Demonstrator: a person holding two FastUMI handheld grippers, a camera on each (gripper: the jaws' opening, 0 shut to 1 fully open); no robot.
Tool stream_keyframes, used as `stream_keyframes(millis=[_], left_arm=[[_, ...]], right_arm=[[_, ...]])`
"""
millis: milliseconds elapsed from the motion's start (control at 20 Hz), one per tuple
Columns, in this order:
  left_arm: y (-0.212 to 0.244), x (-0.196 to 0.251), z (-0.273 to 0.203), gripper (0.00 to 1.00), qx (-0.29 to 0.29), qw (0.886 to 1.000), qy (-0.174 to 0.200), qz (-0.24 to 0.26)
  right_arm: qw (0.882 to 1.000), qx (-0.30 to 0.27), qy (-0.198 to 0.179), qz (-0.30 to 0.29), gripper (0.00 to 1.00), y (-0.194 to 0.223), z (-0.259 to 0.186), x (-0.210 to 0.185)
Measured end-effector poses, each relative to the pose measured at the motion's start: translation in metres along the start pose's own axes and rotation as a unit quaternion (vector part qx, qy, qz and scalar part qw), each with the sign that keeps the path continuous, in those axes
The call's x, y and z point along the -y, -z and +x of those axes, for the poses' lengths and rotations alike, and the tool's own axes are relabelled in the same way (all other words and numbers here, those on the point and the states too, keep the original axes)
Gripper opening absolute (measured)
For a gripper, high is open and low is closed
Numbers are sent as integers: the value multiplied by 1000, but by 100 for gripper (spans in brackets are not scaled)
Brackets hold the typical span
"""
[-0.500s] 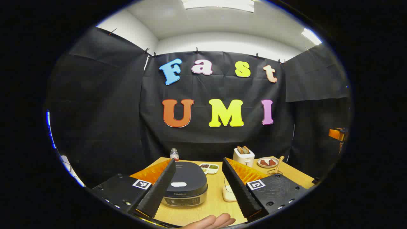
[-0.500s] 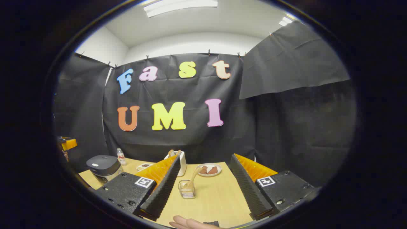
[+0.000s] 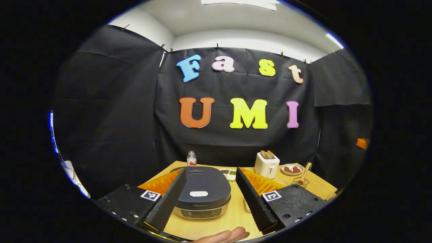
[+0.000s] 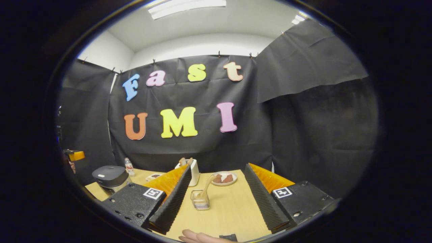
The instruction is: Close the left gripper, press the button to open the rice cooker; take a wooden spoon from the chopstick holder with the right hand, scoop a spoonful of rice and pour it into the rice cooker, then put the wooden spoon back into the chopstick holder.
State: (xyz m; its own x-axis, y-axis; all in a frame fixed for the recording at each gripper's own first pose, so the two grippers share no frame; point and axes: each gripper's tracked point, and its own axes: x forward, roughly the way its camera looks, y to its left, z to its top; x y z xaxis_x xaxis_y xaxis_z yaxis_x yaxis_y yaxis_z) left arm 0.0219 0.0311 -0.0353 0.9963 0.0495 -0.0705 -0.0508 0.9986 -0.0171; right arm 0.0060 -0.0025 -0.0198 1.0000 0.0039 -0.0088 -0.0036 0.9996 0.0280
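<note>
A light wooden table [image 3: 233, 219] stood inside a black-draped booth. Left gripper [image 3: 211, 199] spread around the closed rice cooker [image 3: 202, 194]; right gripper [image 4: 219, 197] spread, wooden spoon [image 4: 206, 187] at 12 o'clock in its chopstick holder [image 4: 199, 200].

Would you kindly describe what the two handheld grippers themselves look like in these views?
The left gripper and right gripper look alike: each has two long wedge-shaped fingers with ribbed inner faces, mounted on textured black blocks. Every block carries a small square black-and-white marker and visible screws. No cables or sleeves can be seen.
</note>
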Motion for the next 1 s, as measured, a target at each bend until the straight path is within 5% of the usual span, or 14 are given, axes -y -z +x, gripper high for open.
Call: stream_keyframes(millis=[250,300,350,400,650,800,900,1000], left_arm=[[11,-3,2,94,-5,1000,-4,3],[10,-3,2,84,-2,1000,-2,0],[11,-3,3,84,0,1000,-1,-3],[10,-3,3,94,5,1000,4,-4],[11,1,4,90,11,1000,11,14],[-4,1,-3,62,30,999,6,10],[-8,0,-1,73,39,999,11,0],[-4,2,2,35,28,999,4,-14]], right_arm=[[1000,-13,0,-2,100,11,7,-3],[1000,-15,-1,-4,99,11,8,-5],[1000,-16,-2,-4,100,12,8,-7],[1000,-16,-3,-5,100,12,9,-10],[1000,-12,-9,-11,100,10,7,-18],[1000,-2,-13,-16,100,7,3,-21],[1000,8,-10,-13,100,3,-1,-17],[1000,21,-9,-7,100,1,-4,-15]])
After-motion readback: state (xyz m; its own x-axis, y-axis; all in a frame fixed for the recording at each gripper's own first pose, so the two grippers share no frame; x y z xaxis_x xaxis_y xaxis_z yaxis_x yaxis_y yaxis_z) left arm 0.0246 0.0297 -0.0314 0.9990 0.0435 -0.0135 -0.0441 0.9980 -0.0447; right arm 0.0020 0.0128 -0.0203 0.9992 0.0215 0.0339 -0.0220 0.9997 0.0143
